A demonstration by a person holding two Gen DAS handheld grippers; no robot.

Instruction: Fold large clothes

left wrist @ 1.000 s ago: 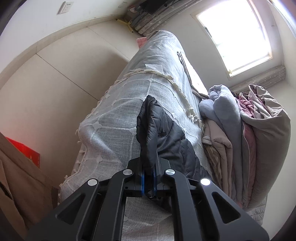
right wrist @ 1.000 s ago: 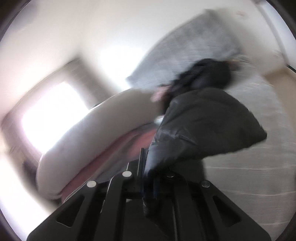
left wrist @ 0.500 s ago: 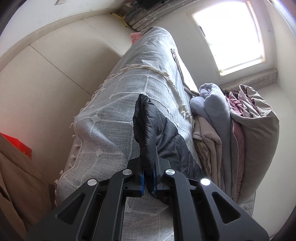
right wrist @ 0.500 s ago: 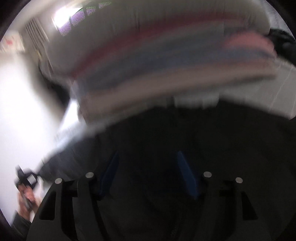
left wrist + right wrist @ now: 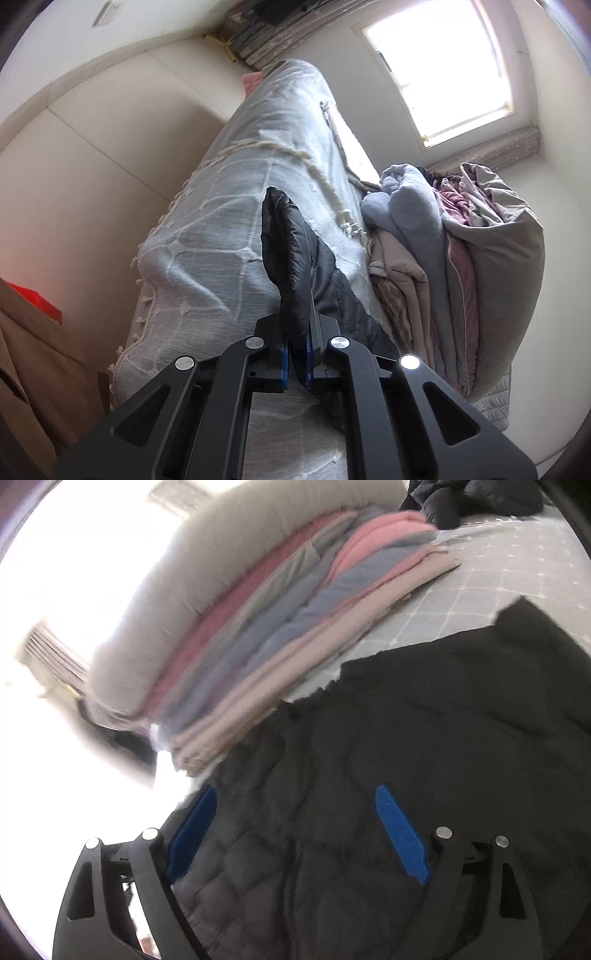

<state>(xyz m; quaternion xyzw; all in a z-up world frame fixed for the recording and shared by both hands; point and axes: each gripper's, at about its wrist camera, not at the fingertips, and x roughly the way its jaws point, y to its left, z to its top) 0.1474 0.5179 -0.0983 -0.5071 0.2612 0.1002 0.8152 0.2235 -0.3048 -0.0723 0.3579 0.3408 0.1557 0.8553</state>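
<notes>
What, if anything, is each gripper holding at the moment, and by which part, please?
The left gripper pinches a raised fold of the black padded jacket. The right gripper holds nothing: its jaws are opening above the jacket.

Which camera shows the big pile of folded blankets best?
The left wrist view: the pile of folded blankets is sharp there, each layer clear beside the black jacket. The right wrist view shows the same pile blurred, with its upper end washed out by window glare.

One black quilted jacket [image 5: 295, 254], one stack of folded bedding [image 5: 454, 266], two tools [image 5: 295, 350]
</notes>
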